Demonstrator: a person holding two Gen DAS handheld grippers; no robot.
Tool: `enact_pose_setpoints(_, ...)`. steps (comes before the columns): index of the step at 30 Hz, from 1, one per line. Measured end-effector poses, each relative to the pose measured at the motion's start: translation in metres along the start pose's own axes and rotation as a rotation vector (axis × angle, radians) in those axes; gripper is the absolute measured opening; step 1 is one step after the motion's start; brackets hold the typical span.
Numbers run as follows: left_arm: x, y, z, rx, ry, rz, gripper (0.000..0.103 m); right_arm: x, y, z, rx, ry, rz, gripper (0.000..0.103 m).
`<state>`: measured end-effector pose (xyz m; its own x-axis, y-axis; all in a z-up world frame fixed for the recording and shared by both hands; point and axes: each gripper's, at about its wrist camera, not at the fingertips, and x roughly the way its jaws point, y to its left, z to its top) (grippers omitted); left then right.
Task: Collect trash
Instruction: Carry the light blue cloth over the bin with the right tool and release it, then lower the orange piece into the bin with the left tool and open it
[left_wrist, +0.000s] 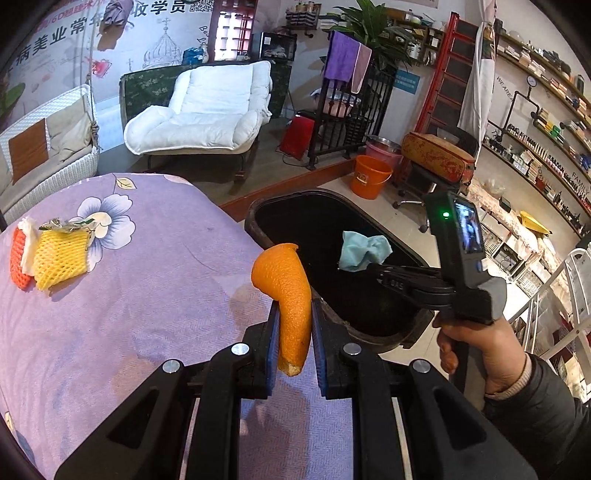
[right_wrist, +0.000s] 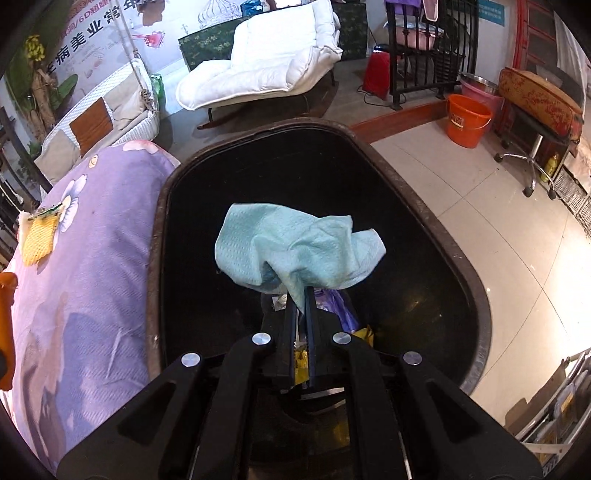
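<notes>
A curled strip of orange peel (left_wrist: 288, 280) is pinched upright in my left gripper (left_wrist: 294, 306), above the edge of the table's purple floral cloth (left_wrist: 147, 277). Just to the right stands a dark bin (left_wrist: 258, 218) with its mouth open. My right gripper (right_wrist: 303, 295) hangs over the bin (right_wrist: 155, 236), tilted down, its jaws shut on the tail of a crumpled light-blue tissue (right_wrist: 295, 243). In the left wrist view the tissue (left_wrist: 364, 251) sits at the right gripper's (left_wrist: 376, 267) tip. A yellow foam net (left_wrist: 61, 258) and a red-orange foam net (left_wrist: 18, 258) lie at the cloth's left.
Purple and yellow scraps (right_wrist: 343, 310) lie inside the bin. An orange bucket (left_wrist: 369, 177) and a wheeled chair (left_wrist: 424, 184) stand on the tiled floor beyond it. A white recliner (left_wrist: 207, 110) is further back. A white rack (left_wrist: 565, 288) is at the right.
</notes>
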<state>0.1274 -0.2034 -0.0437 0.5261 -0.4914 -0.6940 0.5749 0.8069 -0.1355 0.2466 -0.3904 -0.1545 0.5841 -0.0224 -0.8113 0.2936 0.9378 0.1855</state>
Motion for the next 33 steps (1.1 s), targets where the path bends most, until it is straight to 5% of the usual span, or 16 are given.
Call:
enact_pose_setpoints(1,0.001,0.000,0.000,-0.002,0.003,-0.005,0.017,0.002,0.001,0.001,0.000,0.005,0.002,0.018)
enact_pose_setpoints(3,0.002,0.000,0.000,-0.003,0.009,-0.009,0.017,0.008,0.005,0.000,0.007,0.016,-0.003,0.058)
enact_pose_setpoints(5,0.004,-0.001,0.001,-0.001,0.014,-0.014,0.017,0.006,0.009,-0.002,0.016,-0.012,-0.004,0.070)
enact_pose_setpoints(14,0.016,-0.011,0.009,0.020,0.027,-0.043,0.017,-0.027,0.022,-0.027,0.023,-0.089,0.019,0.070)
enact_pose_setpoints(25,0.039,-0.035,0.024,0.070,0.036,-0.090,0.017,-0.106,-0.056,-0.029,0.048,-0.215,-0.001,0.074)
enact_pose_setpoints(33,0.073,-0.052,0.038,0.088,0.083,-0.121,0.017,-0.125,-0.094,-0.051,0.127,-0.258,-0.050,0.076)
